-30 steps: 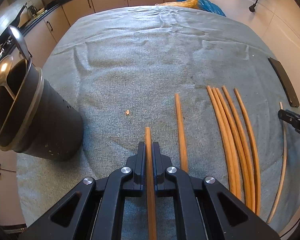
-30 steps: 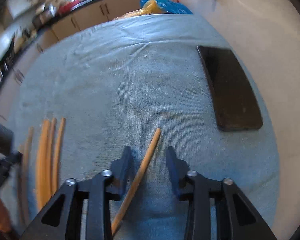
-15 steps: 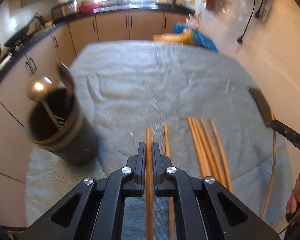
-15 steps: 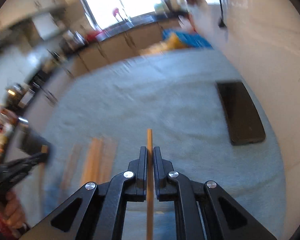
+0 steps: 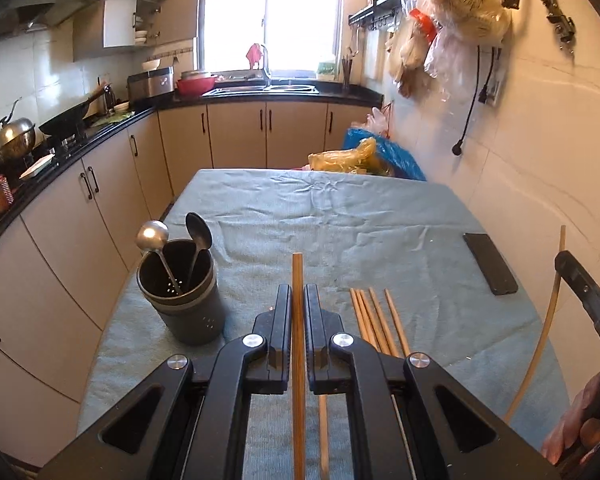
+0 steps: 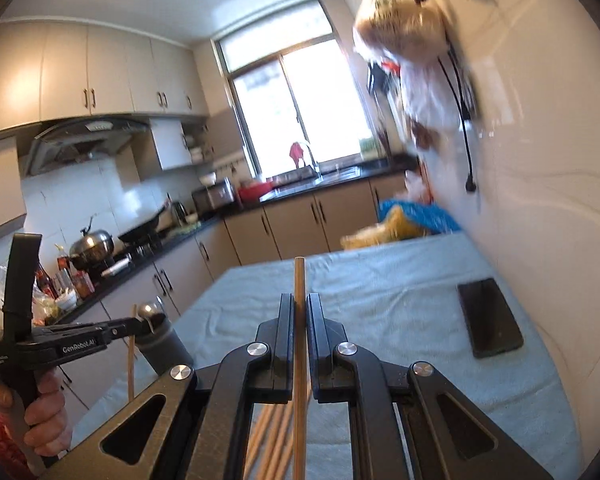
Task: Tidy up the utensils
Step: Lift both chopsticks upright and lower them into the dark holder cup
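My left gripper (image 5: 297, 300) is shut on a wooden chopstick (image 5: 297, 276) and holds it above the table, right of the dark utensil holder (image 5: 182, 300), which holds a ladle (image 5: 153, 236) and a spoon (image 5: 198, 230). Several chopsticks (image 5: 374, 320) lie on the grey cloth to the right; one more (image 5: 323, 432) lies under the gripper. My right gripper (image 6: 299, 308) is shut on another chopstick (image 6: 299, 280), lifted high. The left gripper with its chopstick shows at the left of the right wrist view (image 6: 130, 330), in front of the holder (image 6: 168, 344).
A black phone (image 5: 490, 263) lies near the table's right edge, by the white wall; it also shows in the right wrist view (image 6: 490, 316). Plastic bags (image 5: 364, 158) sit at the far end. Kitchen cabinets and counter run along the left.
Both grippers have risen from the cloth with their chopsticks. The right gripper closed on its chopstick a second ago. Both views now look level across the kitchen.
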`<state>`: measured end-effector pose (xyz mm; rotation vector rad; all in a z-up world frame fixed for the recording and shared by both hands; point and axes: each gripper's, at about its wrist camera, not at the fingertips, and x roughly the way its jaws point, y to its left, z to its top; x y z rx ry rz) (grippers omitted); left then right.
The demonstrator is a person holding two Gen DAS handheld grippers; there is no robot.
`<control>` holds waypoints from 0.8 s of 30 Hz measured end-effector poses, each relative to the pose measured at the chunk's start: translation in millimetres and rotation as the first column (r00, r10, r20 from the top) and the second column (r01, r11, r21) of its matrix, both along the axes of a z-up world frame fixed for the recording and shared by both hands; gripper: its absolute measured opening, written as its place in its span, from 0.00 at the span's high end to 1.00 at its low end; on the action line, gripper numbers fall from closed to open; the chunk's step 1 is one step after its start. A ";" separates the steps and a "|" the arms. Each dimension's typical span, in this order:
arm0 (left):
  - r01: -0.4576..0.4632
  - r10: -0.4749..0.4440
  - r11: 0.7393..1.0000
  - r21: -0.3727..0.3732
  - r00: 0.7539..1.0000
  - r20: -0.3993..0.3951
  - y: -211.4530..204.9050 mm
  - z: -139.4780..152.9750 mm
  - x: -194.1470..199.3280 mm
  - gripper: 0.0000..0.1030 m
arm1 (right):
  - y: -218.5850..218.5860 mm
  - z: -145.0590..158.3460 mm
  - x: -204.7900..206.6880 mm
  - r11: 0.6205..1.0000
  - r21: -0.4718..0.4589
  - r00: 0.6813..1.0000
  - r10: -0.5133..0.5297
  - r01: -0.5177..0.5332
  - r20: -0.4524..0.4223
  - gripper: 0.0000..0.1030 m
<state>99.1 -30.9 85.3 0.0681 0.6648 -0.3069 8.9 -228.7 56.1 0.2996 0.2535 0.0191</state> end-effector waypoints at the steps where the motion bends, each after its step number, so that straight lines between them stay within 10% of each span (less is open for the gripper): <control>1: -0.004 0.004 1.000 -0.003 1.000 0.006 1.8 1.5 -3.1 0.95 | 3.6 2.0 -2.9 1.000 -0.005 1.000 0.005 -0.005 0.016 0.94; 24: -0.038 0.040 0.999 -0.033 0.997 0.066 17.6 26.2 -23.9 0.95 | 24.7 7.4 -12.5 0.998 0.015 0.996 0.056 -0.057 0.076 0.94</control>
